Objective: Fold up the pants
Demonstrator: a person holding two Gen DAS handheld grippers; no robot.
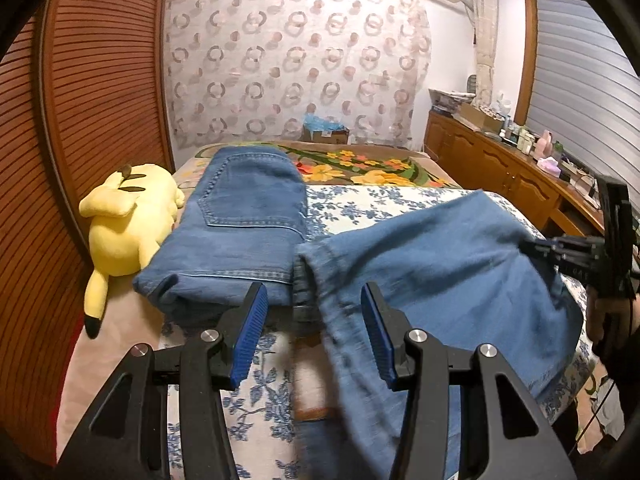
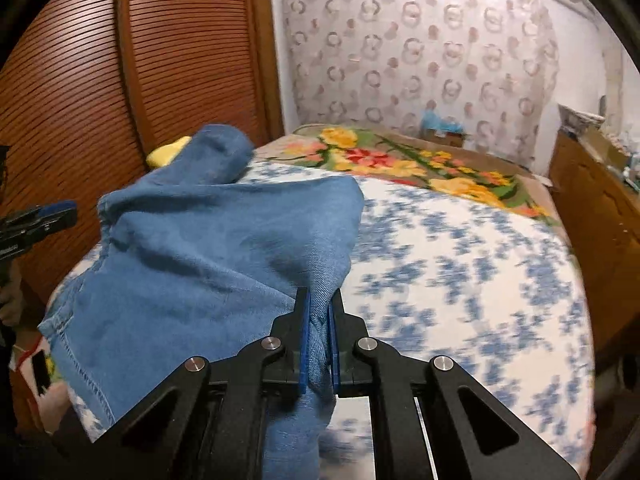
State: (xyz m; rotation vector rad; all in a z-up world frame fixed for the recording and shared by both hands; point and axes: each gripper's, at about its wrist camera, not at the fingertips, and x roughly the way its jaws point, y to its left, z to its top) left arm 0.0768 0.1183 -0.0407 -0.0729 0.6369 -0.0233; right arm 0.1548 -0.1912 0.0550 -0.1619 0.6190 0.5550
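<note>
A bed [image 1: 360, 200] is carrying a folded pair of jeans [image 1: 240, 232] at its left side, with a plush toy [image 1: 124, 224] lying just left of them against a slatted door [image 1: 80, 120]. A second pair of pants [image 1: 440, 264] is draping to the right, pinched in the right tool [image 2: 319, 320]. A cabinet [image 1: 500, 172] is standing right of the bed.

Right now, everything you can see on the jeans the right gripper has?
The loose jeans are mid-blue denim with stitched hems, unfolded and partly lifted off the floral bedsheet. The right gripper is shut on a bunched edge; the rest drapes toward the open left gripper, which holds nothing. They lie beside a folded pair.
</note>
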